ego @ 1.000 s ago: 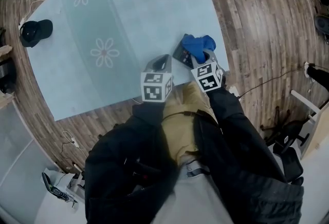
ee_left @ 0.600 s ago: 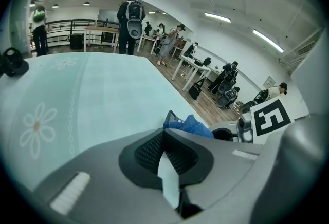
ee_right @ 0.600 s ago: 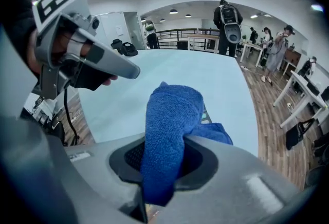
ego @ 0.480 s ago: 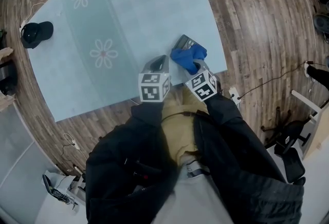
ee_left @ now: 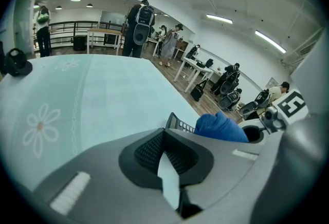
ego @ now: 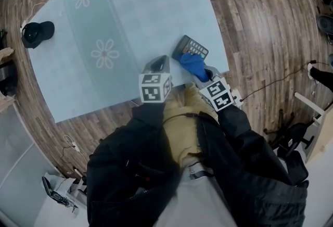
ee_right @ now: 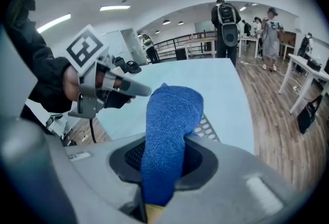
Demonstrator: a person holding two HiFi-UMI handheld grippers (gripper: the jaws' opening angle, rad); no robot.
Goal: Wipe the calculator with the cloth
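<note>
Head view: one calculator (ego: 191,47) lies at the near right corner of the table (ego: 130,12). One blue cloth (ego: 193,66) rests on its near end, held by the right gripper (ego: 207,76). Left gripper (ego: 160,62) sits just left of it, touching nothing. One black cap (ego: 35,30) far left.

Left gripper view: jaws pressed together, empty. Calculator (ee_left: 177,123) and cloth (ee_left: 221,128) just to the right.

Right gripper view: jaws pinching the cloth (ee_right: 167,141), with keys (ee_right: 205,128) showing beside it.

Judgement: wiping under way. The next stroke needs light pressure toward the far end; the unsteadied calculator may slide.
</note>
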